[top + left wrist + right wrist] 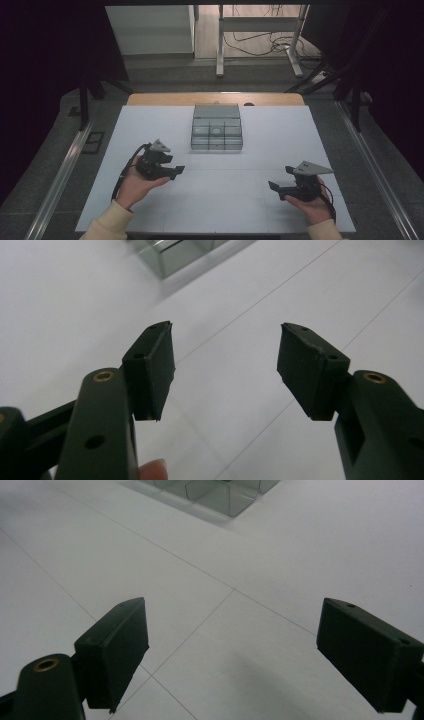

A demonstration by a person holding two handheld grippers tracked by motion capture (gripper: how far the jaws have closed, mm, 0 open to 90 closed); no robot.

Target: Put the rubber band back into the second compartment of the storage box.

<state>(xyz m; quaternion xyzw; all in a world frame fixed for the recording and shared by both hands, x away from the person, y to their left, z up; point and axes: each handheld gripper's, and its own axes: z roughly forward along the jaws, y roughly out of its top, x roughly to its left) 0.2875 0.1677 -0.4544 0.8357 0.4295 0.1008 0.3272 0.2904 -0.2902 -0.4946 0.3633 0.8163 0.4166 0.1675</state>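
Observation:
A clear grey plastic organizer box (217, 128) with several compartments sits at the middle of the white table (215, 200), toward the back. My left gripper (176, 170) is held low over the table's left side, jaws pointing right, open with nothing between them (226, 367). A corner of the box (172, 255) lies ahead of it. My right gripper (275, 186) hovers at the right front, jaws pointing left, open and empty (232, 652). The box's near edge (220, 495) lies beyond it.
Behind the table stand a light wooden strip (215, 98), a white cabinet (150, 30), metal frame legs (220, 45) and loose cables (260, 45) on the floor. Metal rails (60, 170) run along both sides.

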